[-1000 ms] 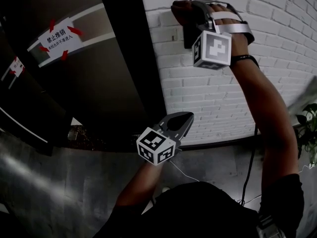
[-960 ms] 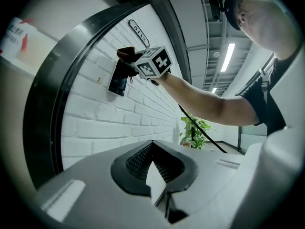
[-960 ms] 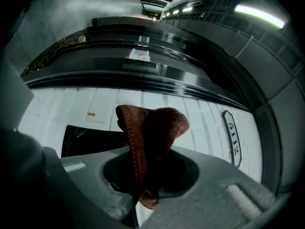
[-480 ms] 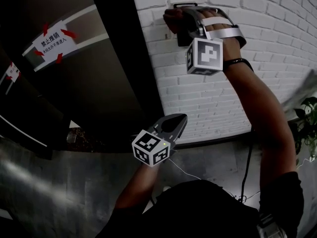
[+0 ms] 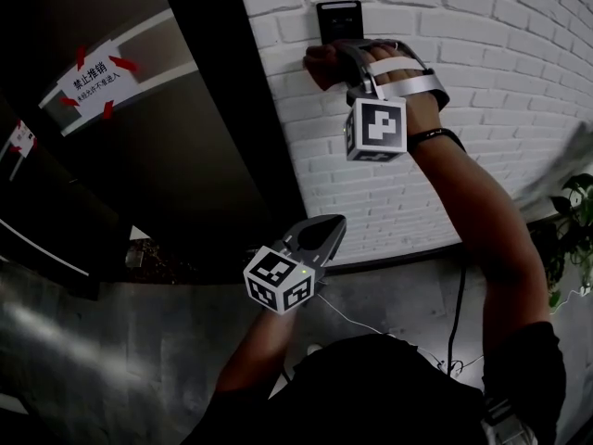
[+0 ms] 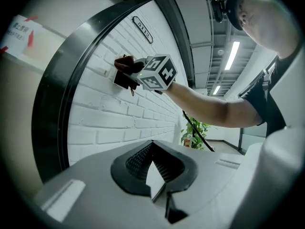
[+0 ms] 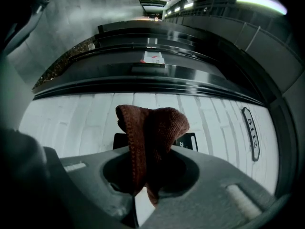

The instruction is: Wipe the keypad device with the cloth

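Note:
The black keypad device (image 5: 339, 19) hangs on the white brick wall (image 5: 482, 54), its face uncovered. Just below it my right gripper (image 5: 332, 63) is shut on a brown cloth (image 5: 318, 63) that touches the bricks under the device. In the right gripper view the bunched cloth (image 7: 150, 132) stands up from the jaws and hides most of the keypad device (image 7: 189, 140). My left gripper (image 5: 334, 223) hangs lower down, away from the wall, shut with nothing in it. The left gripper view shows its own closed fingers (image 6: 143, 163) and, far off, the cloth (image 6: 125, 63) at the device (image 6: 123, 80).
A dark door frame (image 5: 232, 137) borders the brick wall on the left. Beyond it a dark panel carries a white notice with red tape (image 5: 93, 70). A potted plant (image 5: 574, 235) stands at the right, and a cable (image 5: 454, 332) runs down to the floor.
My right gripper has slid down the wall with the cloth, and the keypad device now shows above it. The left gripper has hardly moved.

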`<state>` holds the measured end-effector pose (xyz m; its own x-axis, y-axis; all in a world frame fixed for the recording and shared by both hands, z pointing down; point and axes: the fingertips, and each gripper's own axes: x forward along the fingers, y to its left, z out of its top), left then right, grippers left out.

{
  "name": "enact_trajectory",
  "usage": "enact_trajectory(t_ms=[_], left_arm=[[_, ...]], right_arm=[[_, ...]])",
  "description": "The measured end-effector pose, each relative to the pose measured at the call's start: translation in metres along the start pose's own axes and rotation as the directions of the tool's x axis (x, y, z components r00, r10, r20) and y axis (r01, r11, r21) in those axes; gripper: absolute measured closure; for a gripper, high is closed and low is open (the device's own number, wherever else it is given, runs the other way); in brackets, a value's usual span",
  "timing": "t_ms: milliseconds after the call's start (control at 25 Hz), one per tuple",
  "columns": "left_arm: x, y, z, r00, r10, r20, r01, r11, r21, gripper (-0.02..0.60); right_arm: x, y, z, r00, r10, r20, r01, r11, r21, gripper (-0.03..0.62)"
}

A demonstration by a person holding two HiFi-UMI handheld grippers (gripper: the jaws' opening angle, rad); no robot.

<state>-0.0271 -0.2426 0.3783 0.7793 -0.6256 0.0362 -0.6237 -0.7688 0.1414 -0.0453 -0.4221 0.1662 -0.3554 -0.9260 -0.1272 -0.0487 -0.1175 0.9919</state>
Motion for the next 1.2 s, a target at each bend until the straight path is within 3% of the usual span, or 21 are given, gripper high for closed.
enact_trajectory(t_ms=[920,1040,1200], left_arm=[[-0.015,-0.003,-0.017,0.999,0.021,-0.026,-0.021,0.999,-0.028,0.565],[-0.021,-0.002,-0.022,0.999,0.026,-0.030,-0.027,0.999,-0.038,0.565],[-0.033,0.005,-0.027,0.999,0.044,-0.032,-0.045,0.999,-0.028,0.566]], right_arm=[[-0.003,0.088,-0.012,0.986,0.168,-0.012,-0.168,0.985,0.032,0.546],[-0.005,0.106,-0.015,0.969,0.249,-0.006,-0.247,0.964,0.098,0.546],[-0.023,0.133,-0.011,0.925,0.377,0.045,-0.376,0.889,0.260,0.546]])
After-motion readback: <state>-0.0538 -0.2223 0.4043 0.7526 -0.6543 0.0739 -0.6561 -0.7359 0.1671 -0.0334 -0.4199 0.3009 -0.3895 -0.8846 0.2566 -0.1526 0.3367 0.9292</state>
